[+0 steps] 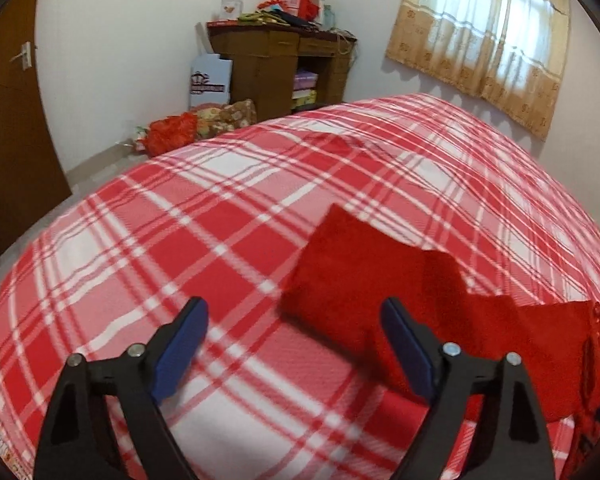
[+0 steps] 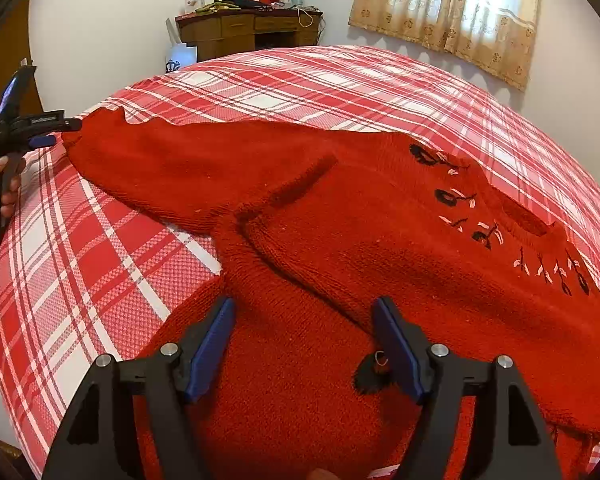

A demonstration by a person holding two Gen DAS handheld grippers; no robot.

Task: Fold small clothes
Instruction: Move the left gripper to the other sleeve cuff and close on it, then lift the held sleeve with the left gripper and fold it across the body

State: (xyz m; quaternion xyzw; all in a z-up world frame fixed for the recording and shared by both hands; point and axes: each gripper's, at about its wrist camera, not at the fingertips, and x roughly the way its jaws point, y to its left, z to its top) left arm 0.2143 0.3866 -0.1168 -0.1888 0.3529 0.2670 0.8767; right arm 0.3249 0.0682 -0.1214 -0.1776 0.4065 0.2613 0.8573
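**Claws open above a spread red sweater; no fold yet made**

Left wrist view: the left claw (image 1: 294, 344) is held with its blue pads spread wide and nothing between them. It hangs over the checked bedspread (image 1: 148, 240), just beside the end of the sweater's sleeve (image 1: 364, 280), which lies flat and reaches toward the claw. The placement is judged to suit a grasp of the sleeve end for folding inward. The frame is blurred, so contact with the cloth cannot be confirmed.

Right wrist view: the right claw (image 2: 304, 344) is likewise spread wide and empty, and is held over the lower body of the red sweater (image 2: 340, 240). The garment is laid out flat on the bed, front up, with the embroidered motifs (image 2: 452, 196) showing near the neckline; this layout is judged to be preparation for folding. One sleeve is extended to the far left, where the left claw is seen at its cuff. A wooden desk (image 2: 252, 28) stands against the far wall.
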